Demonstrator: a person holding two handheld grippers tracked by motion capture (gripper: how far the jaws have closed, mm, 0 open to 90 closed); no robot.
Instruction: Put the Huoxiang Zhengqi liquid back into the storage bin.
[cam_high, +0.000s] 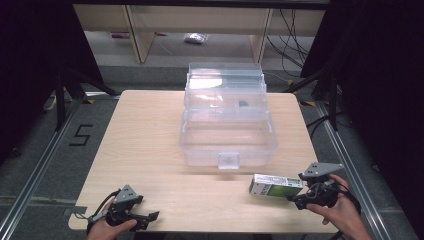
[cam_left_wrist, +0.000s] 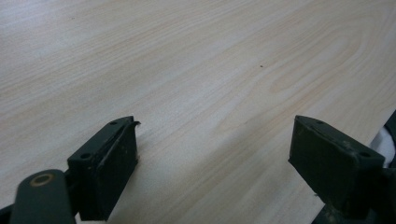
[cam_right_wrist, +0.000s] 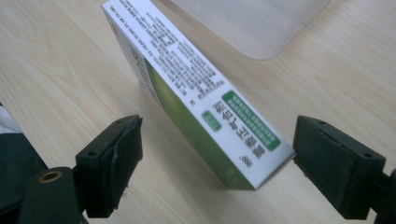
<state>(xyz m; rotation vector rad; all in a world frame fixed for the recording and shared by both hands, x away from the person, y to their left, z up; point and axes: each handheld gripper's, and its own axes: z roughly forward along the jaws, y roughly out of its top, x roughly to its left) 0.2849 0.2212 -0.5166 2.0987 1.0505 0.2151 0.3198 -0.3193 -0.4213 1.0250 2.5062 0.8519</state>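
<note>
A white and green carton (cam_high: 276, 185) stands on its long narrow side on the wooden table (cam_high: 150, 145), at the front right. My right gripper (cam_high: 298, 190) is at its right end. In the right gripper view the carton's (cam_right_wrist: 196, 88) near end lies between the two jaws of the right gripper (cam_right_wrist: 217, 140), which is open; the left jaw is well clear of it and the right jaw is at its corner. My left gripper (cam_high: 145, 209) rests at the front left, open, over bare table with nothing between its fingers (cam_left_wrist: 215, 135).
A clear plastic storage box (cam_high: 227, 135) with its lid raised stands at the table's middle back; its corner (cam_right_wrist: 252, 23) lies just beyond the carton. Shelving and cables are on the floor behind the table.
</note>
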